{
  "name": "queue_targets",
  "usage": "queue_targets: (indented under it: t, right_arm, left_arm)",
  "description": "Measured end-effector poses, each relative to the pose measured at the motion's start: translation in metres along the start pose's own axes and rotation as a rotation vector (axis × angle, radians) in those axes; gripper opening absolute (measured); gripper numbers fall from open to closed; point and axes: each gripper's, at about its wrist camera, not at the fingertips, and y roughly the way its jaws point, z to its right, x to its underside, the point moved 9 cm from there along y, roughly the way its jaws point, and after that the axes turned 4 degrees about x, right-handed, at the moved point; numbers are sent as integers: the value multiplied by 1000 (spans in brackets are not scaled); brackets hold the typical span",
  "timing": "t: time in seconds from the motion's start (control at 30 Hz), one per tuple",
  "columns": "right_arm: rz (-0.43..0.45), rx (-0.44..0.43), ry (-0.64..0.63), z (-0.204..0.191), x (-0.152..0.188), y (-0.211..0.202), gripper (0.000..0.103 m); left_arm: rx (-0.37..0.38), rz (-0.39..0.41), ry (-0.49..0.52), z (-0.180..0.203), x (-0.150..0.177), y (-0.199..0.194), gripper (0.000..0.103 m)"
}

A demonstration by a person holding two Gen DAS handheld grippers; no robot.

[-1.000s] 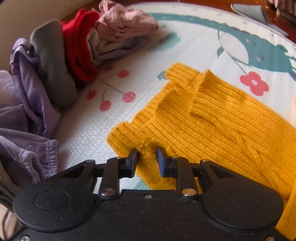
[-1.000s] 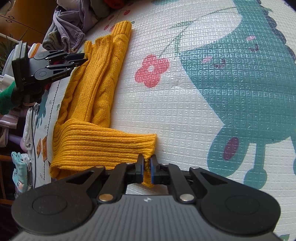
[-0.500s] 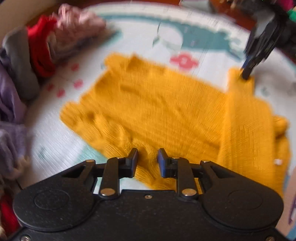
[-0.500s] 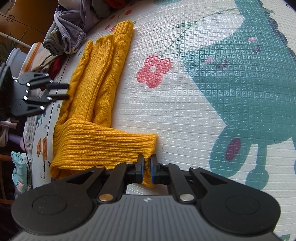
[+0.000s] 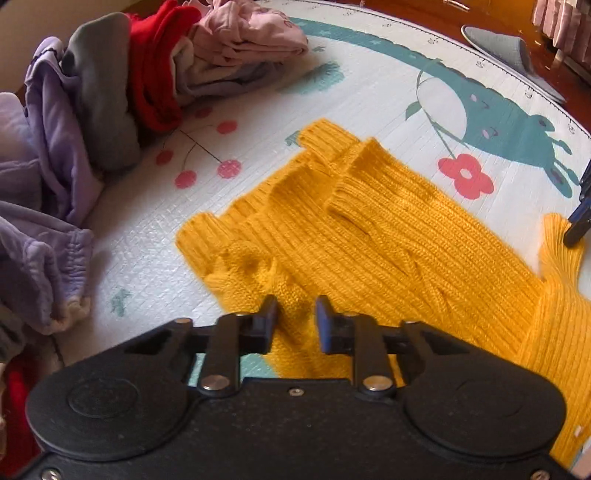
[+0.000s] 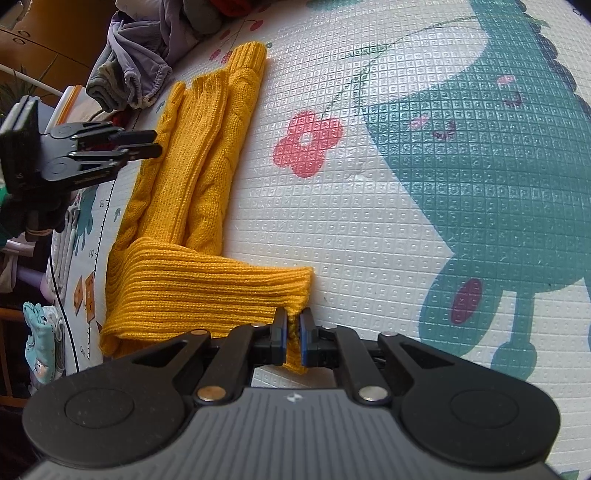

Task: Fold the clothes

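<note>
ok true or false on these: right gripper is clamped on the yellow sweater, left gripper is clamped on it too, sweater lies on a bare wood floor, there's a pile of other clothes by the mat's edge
1. The right gripper is shut on the yellow sweater: true.
2. The left gripper is clamped on it too: false, its jaws stand open over the knit.
3. The sweater lies on bare wood: false, it lies on a printed play mat.
4. A pile of other clothes sits by the mat's edge: true.

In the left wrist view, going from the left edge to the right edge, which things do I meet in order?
Purple garment → grey garment → red garment → pink garment → yellow knitted sweater → red flower print on the mat → tip of the right tongs.
</note>
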Motion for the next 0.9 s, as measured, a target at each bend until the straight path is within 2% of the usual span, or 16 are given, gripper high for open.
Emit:
queue_targets:
  t: [0.03,0.2,0.33,0.43,0.5,0.6,0.7,0.77,0.83,0.9]
  right_arm:
    - [1,0,1,0,0,0,9]
    - [-1,-5,-3,-1,0,0,9]
    - [-1,-6,-6,-2,0,0,9]
    - [2,-5,-4,-1,2,-1,9]
    - [5,-7,-2,0,2,-2,9]
    - [9,-10,1,3,2,-5,9]
    - [13,-15,-4,4,2,-8,9]
    - [16,-20,-12,4,2,-11,9]
    - [22,-29,-21,3,3,-15,9]
    - [23,-28,-17,4,5,-19,9]
  left_arm:
    - [3,12,-17,-1,-2,-3,3]
    - [16,74,-104,-4,-11,-18,2]
    - [8,52,-113,-2,-7,2,2]
    - [30,39,-135,-5,-2,13,9]
    - [88,61,-147,-6,-4,-5,13]
    - [152,76,-74,0,5,-37,13]
    - [223,-8,150,36,41,-53,13]
    - [284,-58,202,58,65,-57,13]
    - [350,-88,206,79,84,-57,13]
    - [340,-93,157,92,93,-41,13]
